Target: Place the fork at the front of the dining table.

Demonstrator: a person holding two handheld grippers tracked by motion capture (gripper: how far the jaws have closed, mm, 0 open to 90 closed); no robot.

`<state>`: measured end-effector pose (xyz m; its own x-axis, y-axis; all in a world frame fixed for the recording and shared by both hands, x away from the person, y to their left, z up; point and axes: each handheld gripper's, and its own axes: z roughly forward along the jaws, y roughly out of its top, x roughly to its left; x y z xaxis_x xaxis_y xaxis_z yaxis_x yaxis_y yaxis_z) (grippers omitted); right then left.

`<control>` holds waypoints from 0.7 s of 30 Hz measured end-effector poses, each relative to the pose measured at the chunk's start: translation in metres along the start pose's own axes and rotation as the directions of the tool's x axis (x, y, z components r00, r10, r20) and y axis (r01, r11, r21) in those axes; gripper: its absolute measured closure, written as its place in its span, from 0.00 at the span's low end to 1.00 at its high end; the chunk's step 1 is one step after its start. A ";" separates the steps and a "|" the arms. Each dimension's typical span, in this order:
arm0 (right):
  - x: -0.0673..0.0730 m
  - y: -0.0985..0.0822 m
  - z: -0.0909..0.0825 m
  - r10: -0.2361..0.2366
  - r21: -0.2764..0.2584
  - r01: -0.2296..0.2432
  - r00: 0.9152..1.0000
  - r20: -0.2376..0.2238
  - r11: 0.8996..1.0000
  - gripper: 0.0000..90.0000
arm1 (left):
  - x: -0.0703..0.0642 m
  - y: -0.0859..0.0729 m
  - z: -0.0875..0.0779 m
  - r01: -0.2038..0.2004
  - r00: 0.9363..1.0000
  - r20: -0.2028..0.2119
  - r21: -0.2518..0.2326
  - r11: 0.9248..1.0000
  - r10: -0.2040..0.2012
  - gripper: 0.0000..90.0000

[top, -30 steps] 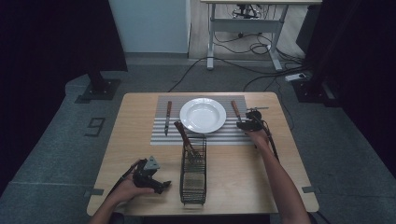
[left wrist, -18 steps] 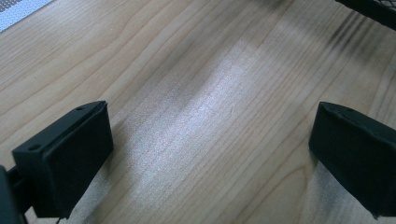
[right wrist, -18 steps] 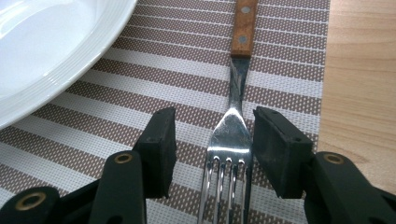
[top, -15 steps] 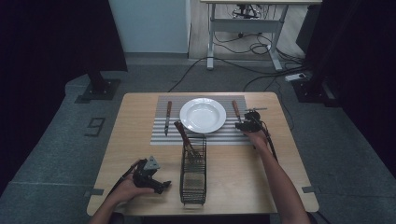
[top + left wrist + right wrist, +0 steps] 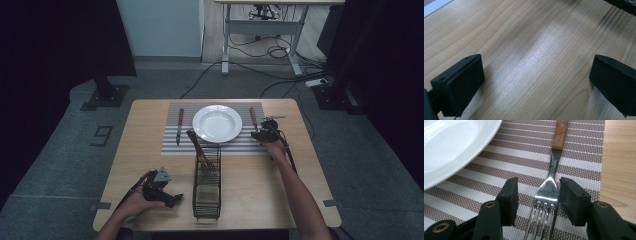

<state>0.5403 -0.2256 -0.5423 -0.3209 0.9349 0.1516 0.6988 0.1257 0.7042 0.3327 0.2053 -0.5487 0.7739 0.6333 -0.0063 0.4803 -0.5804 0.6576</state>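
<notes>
Placemat (image 5: pixel 220 145) sits at the table's (image 5: pixel 150 150) far middle; all else relative to the plate (image 5: pixel 217 123) centred on it. Knife (image 5: pixel 179 126) lies left of the plate on the mat, fork (image 5: pixel 253 118) right of it, also on the mat. Wire basket (image 5: pixel 207 182) stands nearer than the plate, off the mat, with a utensil (image 5: pixel 196 146) leaning in it toward the plate.

Only legible mark — a "9" on floor (image 5: pixel 102 136) left of table (image 5: pixel 145 150).
</notes>
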 end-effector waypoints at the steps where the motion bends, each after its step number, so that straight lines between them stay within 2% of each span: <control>1: 0.000 0.000 0.000 0.001 -0.001 -0.001 1.000 0.001 1.000 0.55 | 0.000 0.000 0.000 0.000 1.000 0.001 0.000 1.000 0.000 0.00; 21: 0.002 0.000 0.000 0.000 0.002 0.000 1.000 -0.005 1.000 0.55 | 0.000 0.000 0.000 0.000 1.000 0.000 0.000 1.000 0.000 0.00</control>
<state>0.5397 -0.2234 -0.5422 -0.3235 0.9334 0.1549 0.7004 0.1262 0.7025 0.3328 0.2053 -0.5486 0.7739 0.6333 -0.0063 0.4803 -0.5803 0.6577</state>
